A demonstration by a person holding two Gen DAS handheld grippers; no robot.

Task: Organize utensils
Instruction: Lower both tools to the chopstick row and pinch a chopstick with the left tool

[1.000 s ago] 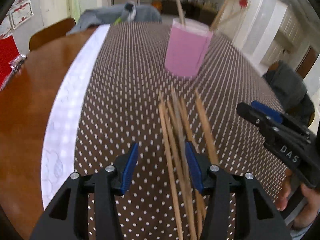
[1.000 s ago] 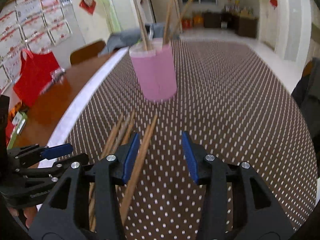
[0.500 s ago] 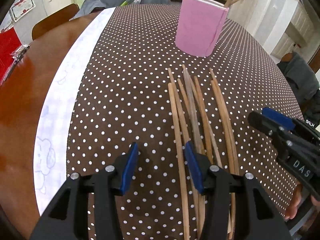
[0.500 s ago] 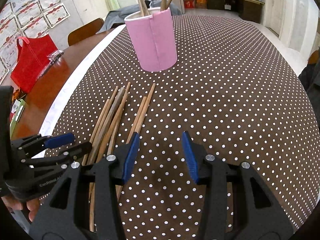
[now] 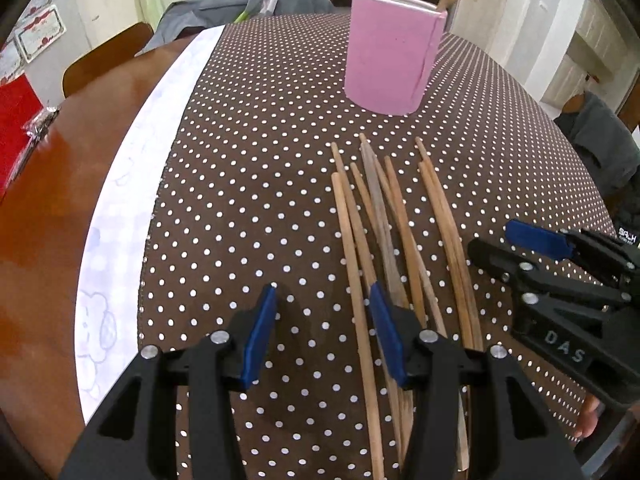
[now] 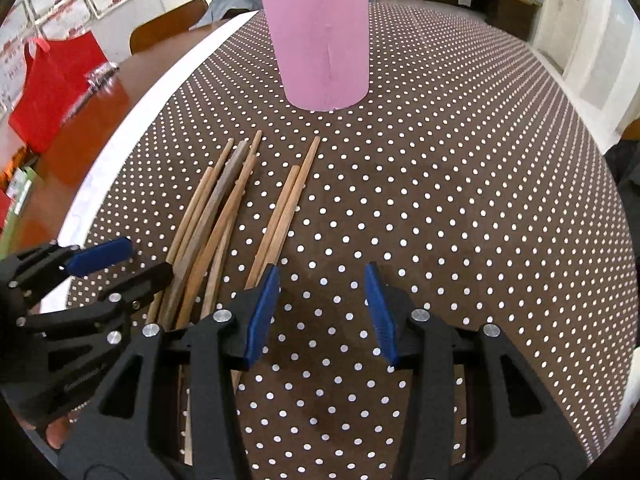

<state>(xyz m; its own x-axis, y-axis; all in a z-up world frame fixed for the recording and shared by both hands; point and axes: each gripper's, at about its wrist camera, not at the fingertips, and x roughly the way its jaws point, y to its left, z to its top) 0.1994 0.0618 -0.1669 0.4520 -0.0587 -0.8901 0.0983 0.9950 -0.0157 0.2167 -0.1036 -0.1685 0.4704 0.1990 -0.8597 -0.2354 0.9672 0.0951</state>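
Note:
Several wooden chopsticks (image 5: pixel 384 216) lie side by side on the brown polka-dot tablecloth, pointing toward a pink cup (image 5: pixel 394 52) that holds a few more sticks. They also show in the right wrist view (image 6: pixel 224 216), with the cup (image 6: pixel 324 40) behind them. My left gripper (image 5: pixel 324 336) is open and empty, low over the near ends of the leftmost sticks. My right gripper (image 6: pixel 320 316) is open and empty, just right of the pile. Each gripper shows in the other's view, the right one (image 5: pixel 532 252) and the left one (image 6: pixel 116 264).
A white cloth strip (image 5: pixel 132 184) borders the tablecloth on the left, with bare wooden table (image 5: pixel 44 208) beyond. A red bag (image 6: pixel 52 88) stands at the far left. Chairs and a grey garment (image 5: pixel 240 4) sit behind the table.
Both grippers have pulled back and tilted down from the cup toward the chopsticks on the cloth. Both stay open and empty.

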